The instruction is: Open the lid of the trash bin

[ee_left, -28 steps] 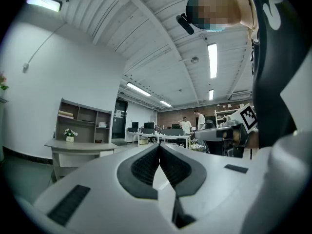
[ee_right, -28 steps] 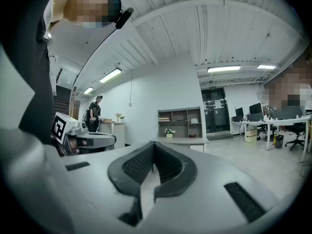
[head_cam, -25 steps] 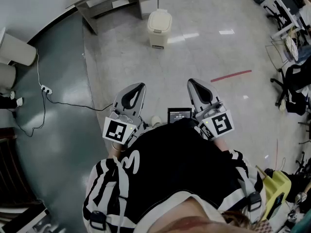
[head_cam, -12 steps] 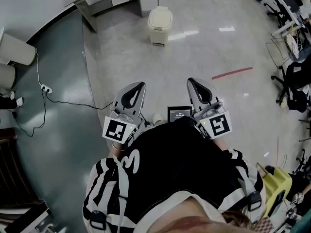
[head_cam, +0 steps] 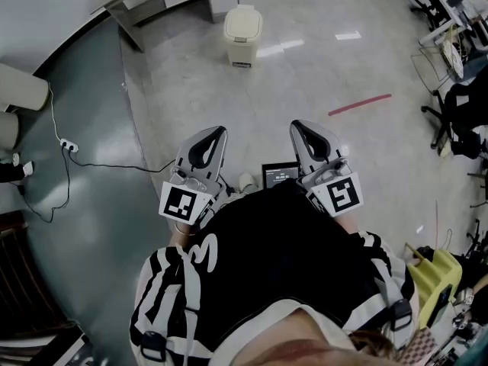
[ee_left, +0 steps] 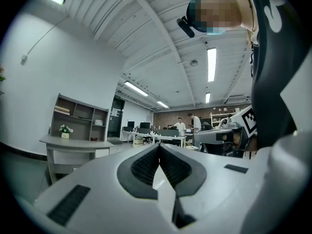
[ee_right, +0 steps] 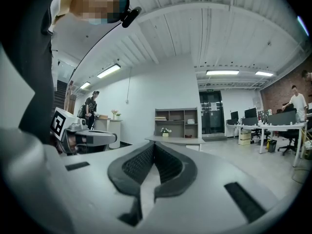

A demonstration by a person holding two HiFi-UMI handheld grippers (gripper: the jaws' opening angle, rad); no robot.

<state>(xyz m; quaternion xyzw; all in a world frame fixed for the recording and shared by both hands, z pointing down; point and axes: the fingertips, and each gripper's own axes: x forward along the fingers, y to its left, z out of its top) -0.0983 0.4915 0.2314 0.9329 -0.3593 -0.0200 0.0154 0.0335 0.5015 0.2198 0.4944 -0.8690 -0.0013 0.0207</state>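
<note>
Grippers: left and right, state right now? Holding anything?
Left gripper: closed, holding nothing.
Right gripper: closed, holding nothing.

Both your claws closed, held out in front of you.
Your left claw (head_cam: 216,134) and right claw (head_cam: 298,126) sit side by side at your waist, apart from each other, pointing forward; each one's jaws meet at the tips with nothing between them.

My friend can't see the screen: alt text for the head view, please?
Seen from above, a person holds two shut claws, the left claw and the right claw, pointing toward a closed cream trash bin across the floor.
</note>
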